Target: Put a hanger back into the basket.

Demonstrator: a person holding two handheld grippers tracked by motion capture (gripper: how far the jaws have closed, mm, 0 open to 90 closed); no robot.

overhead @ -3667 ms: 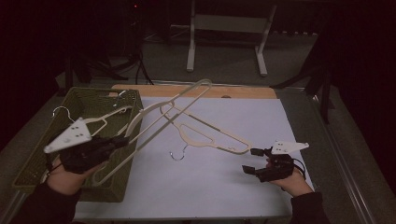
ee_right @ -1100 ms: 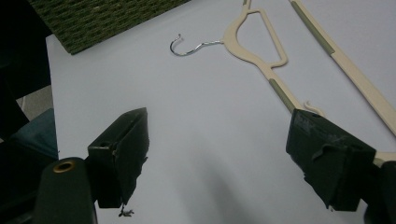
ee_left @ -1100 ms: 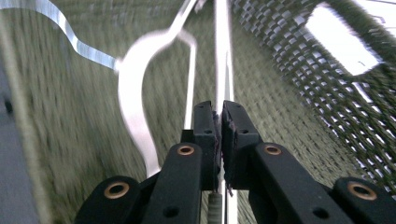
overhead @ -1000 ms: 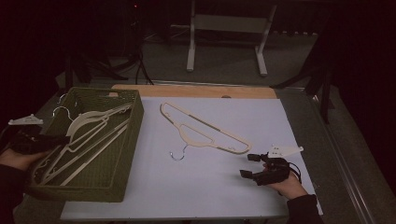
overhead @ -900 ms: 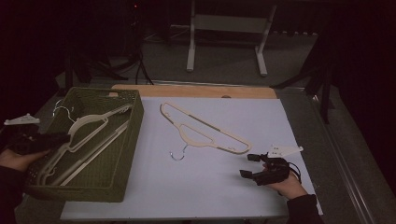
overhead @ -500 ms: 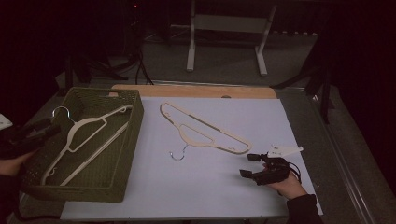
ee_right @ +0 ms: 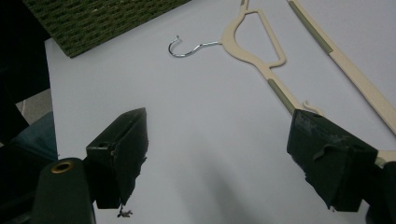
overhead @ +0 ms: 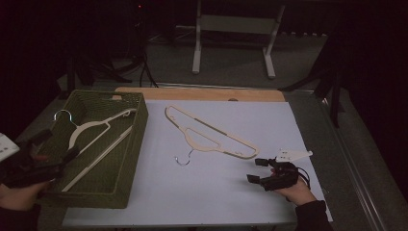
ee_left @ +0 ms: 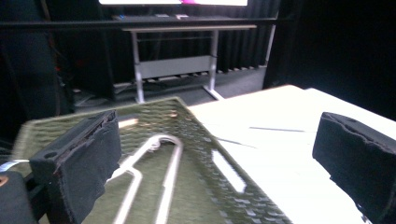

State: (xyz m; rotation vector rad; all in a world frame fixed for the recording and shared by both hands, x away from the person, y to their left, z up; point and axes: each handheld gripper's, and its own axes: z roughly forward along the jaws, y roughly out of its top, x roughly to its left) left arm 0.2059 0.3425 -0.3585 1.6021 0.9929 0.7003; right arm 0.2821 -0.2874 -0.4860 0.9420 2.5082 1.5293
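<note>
The basket (overhead: 126, 144) is matt green weave, rough. Both hangers (overhead: 207, 134) (overhead: 94, 130) look like smooth cream plastic, 1 with a shiny metal hook (overhead: 183, 159). The worktop (overhead: 231, 192) is matt white.

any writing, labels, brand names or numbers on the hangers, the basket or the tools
None can be read.
The hanger on the table and the hanger in the basket are plain cream, with no print visible.
The green woven basket carries no tag.
The left tool and right tool have bare black pads.
The bright strip at the top of the left gripper view is too blurred to read.
</note>
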